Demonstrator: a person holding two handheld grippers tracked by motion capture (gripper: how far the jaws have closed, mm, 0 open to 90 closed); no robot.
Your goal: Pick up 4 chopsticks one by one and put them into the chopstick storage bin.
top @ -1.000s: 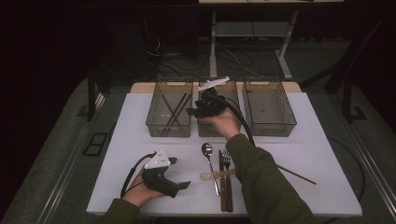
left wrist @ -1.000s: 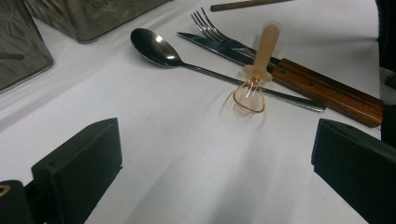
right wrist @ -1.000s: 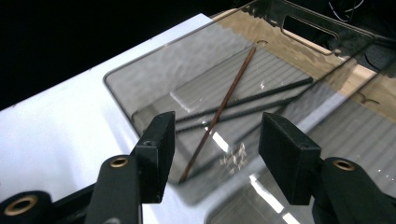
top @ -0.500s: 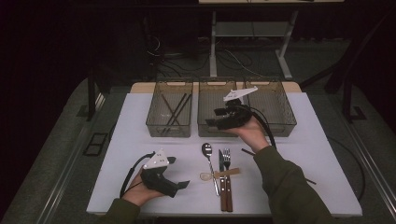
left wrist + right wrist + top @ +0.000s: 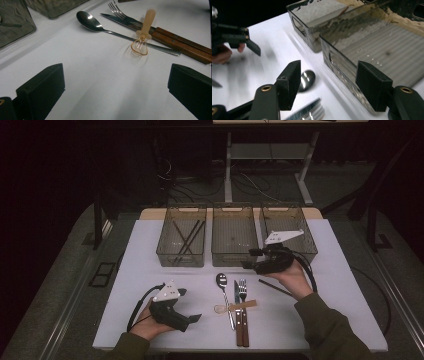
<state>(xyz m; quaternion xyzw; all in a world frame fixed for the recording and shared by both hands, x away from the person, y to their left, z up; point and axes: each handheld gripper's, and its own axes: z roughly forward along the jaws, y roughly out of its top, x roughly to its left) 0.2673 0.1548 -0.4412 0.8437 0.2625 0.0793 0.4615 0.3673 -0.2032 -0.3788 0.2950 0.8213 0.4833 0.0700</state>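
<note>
Since the earlier frame, the right tongs [image 5: 248,259] have been carried right and nearer from the middle bin [image 5: 234,236], half open and empty. Near-left lies the cutlery: spoon [image 5: 223,285], fork [image 5: 243,292], long axes near-far. Left tongs [image 5: 192,321] are held wide, empty.

Cutlery and bin count
Three clear bins [image 5: 234,240]; one metal spoon [image 5: 223,284], fork [image 5: 243,292], knife [image 5: 236,301], plastic spoon [image 5: 235,306], loose chopstick [image 5: 274,287].

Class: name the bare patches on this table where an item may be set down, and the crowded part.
Free: the white table right of the right gripper, and between the left gripper and left bin. Crowded: the cutlery cluster in the middle.
</note>
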